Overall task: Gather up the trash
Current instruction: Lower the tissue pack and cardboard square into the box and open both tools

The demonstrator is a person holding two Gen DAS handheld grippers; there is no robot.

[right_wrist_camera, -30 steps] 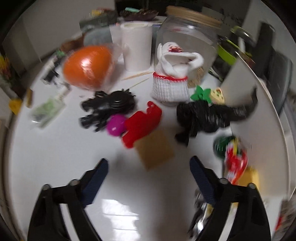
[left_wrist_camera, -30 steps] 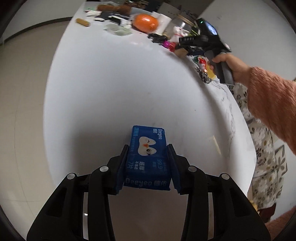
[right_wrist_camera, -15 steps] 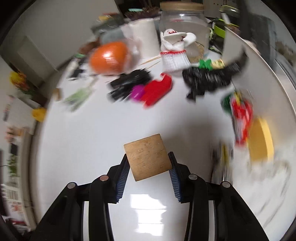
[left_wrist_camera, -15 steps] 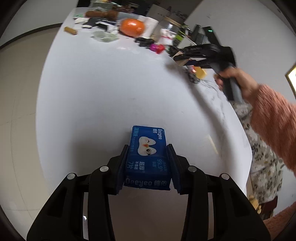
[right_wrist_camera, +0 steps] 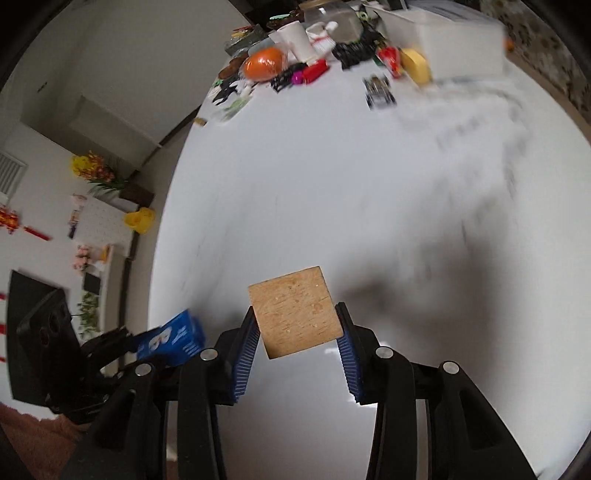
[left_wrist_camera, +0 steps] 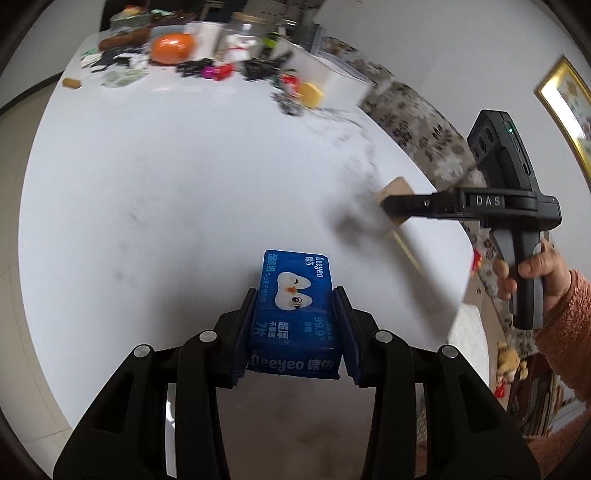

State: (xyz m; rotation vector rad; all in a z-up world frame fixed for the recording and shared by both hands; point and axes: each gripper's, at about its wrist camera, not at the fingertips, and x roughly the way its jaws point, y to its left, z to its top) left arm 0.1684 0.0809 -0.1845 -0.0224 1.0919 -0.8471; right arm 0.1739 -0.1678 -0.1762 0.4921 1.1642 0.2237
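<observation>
Wipes (left_wrist_camera: pixel 293 314), a blue "Deeyeo" pack, are pinched between the pads of the left gripper (left_wrist_camera: pixel 294 332) and are held above the near part of the white table (left_wrist_camera: pixel 177 177). A cork square (right_wrist_camera: pixel 294 312) is clamped flat between the blue pads of the right gripper (right_wrist_camera: pixel 295 338), also over the table. In the left view the right gripper (left_wrist_camera: pixel 391 206) is seen from the side at the table's right edge, with the cork (left_wrist_camera: pixel 396 190) in its tip and a hand (left_wrist_camera: pixel 532 273) on its grip. In the right view the wipes (right_wrist_camera: pixel 171 338) are seen at lower left, held in the left gripper (right_wrist_camera: pixel 110 343). Clutter is gathered at the far end: an orange ball (left_wrist_camera: pixel 173 48), a paper roll (left_wrist_camera: pixel 207 37), a jar (left_wrist_camera: pixel 245 27), a red toy (left_wrist_camera: pixel 221 72), a yellow block (left_wrist_camera: pixel 310 94) and a white box (right_wrist_camera: pixel 461 40)
</observation>
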